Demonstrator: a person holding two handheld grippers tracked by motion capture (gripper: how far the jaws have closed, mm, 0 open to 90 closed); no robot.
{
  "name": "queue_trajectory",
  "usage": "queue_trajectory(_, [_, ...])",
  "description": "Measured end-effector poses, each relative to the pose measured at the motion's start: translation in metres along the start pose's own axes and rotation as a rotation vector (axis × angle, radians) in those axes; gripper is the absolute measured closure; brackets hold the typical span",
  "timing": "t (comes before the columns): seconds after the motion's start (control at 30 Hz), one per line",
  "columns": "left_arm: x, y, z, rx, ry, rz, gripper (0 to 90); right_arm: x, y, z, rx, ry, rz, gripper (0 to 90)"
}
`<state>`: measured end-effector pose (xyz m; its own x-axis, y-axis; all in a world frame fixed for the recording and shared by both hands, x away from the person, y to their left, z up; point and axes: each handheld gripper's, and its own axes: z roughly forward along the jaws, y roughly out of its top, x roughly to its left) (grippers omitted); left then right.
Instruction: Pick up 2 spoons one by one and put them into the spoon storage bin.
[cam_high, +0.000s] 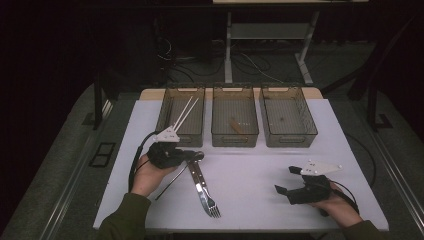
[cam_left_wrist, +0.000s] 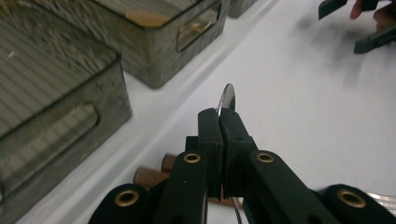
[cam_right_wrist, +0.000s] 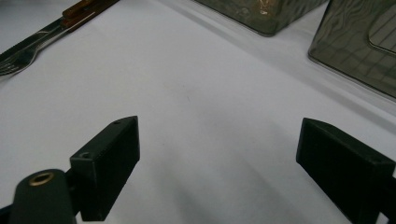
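Left hand-held gripper clamps spoon; right agape.

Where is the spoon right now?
In the high view the spoon is at the table's left, pinched in the left gripper, just in front of the leftmost bin.

Three mesh bins line the back of my white table. The left bin has pale chopsticks leaning out of it, the middle bin holds a small brown piece, and the right bin sits just beside it. Cables sprawl on the floor beyond.
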<state>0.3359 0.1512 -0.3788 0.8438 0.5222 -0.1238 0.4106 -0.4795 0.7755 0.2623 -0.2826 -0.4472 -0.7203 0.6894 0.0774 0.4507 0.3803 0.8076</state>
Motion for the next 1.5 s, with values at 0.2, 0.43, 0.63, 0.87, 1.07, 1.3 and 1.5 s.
queue_trajectory(0.2, [0.005,0.022,0.008,-0.017,0.008,0.017,88.3,-0.001,0.000,-0.001,-0.004,0.010,0.011,13.2])
queue_trajectory(0.43, [0.012,0.054,0.018,-0.041,0.009,0.019,88.3,0.003,0.000,0.000,-0.002,0.015,-0.009,13.2])
queue_trajectory(0.63, [0.018,0.081,0.030,-0.039,0.014,0.036,88.3,0.002,0.001,-0.001,-0.005,0.009,-0.008,13.2])
queue_trajectory(0.87, [0.026,0.112,0.049,-0.051,0.037,0.045,88.3,0.001,0.001,-0.003,-0.015,0.006,0.000,13.2])
queue_trajectory(1.07, [0.036,0.139,0.065,-0.055,0.064,0.059,88.3,0.000,0.001,-0.004,-0.018,0.003,0.000,13.2])
queue_trajectory(1.3, [0.045,0.163,0.081,-0.067,0.097,0.065,88.3,0.000,0.002,-0.005,-0.024,0.006,0.006,13.2])
queue_trajectory(1.5, [0.053,0.177,0.101,-0.086,0.119,0.071,88.2,-0.002,0.002,-0.006,-0.039,-0.004,0.011,13.2])
